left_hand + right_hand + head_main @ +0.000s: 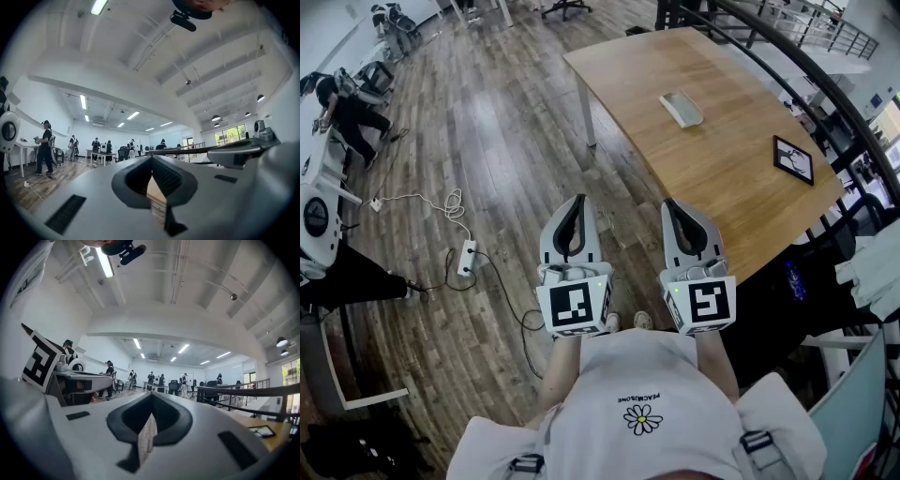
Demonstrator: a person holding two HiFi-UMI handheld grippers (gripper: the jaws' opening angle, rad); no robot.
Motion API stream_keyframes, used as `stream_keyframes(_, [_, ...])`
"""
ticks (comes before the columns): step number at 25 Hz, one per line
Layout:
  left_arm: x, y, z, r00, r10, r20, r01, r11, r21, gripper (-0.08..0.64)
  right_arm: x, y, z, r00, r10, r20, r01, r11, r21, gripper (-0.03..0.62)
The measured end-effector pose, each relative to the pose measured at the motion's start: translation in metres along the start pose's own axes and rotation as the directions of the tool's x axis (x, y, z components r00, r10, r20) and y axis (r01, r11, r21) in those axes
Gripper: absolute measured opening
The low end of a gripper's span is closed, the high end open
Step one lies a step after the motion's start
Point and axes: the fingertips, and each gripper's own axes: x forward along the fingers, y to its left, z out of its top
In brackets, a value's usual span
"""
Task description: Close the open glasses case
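The glasses case is a pale grey shape lying on the far part of the wooden table; from here I cannot tell how far its lid stands open. Both grippers hover level in front of my body over the floor, well short of the table and the case. My left gripper has its jaws together with nothing between them, and in the left gripper view the left gripper shows tips that meet. My right gripper is likewise shut and empty, as is the right gripper in its own view.
A black-framed tablet lies near the table's right edge. A black railing runs behind the table. A power strip with white cables lies on the wooden floor at left. People stand at desks at the far left.
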Motion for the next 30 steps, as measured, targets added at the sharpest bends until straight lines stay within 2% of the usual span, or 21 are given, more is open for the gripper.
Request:
stream_keyframes(8, [0.006,-0.012,0.0,1.0,0.015,-0.005,-0.015,1.0,0.014,0.017,0.001,-0.012,-0.008,1.0,0.024,-0.004,-0.024,1.0,0.01,0.008])
stream_keyframes(15, [0.009,-0.027,0.0,1.0,0.028,0.014,-0.029,0.999,0.041,0.017,-0.002,-0.016,-0.012,0.994,0.105,0.018,-0.106,0.994,0.036,0.009])
stream_keyframes(20, [0.006,-0.037,0.002,0.995,0.091,0.039,-0.093,0.994,0.057,0.017,-0.007,-0.02,-0.018,0.981,0.191,0.022,-0.192,0.981,0.037,0.009])
stream_keyframes(23, [0.004,-0.033,0.002,0.99,0.132,0.039,-0.134,0.99,0.045,0.017,-0.005,-0.029,-0.014,0.98,0.191,0.065,-0.195,0.979,0.058,0.009])
stream_keyframes(27, [0.007,-0.019,0.009,0.983,0.171,0.06,-0.175,0.983,0.058,0.017,0.003,-0.038,-0.006,0.978,0.194,0.082,-0.196,0.98,0.026,0.009])
stream_keyframes(30, [0.015,-0.008,0.014,0.979,0.185,0.08,-0.189,0.981,0.049,0.017,0.016,-0.041,-0.004,0.974,0.201,0.1,-0.207,0.977,0.051,0.009])
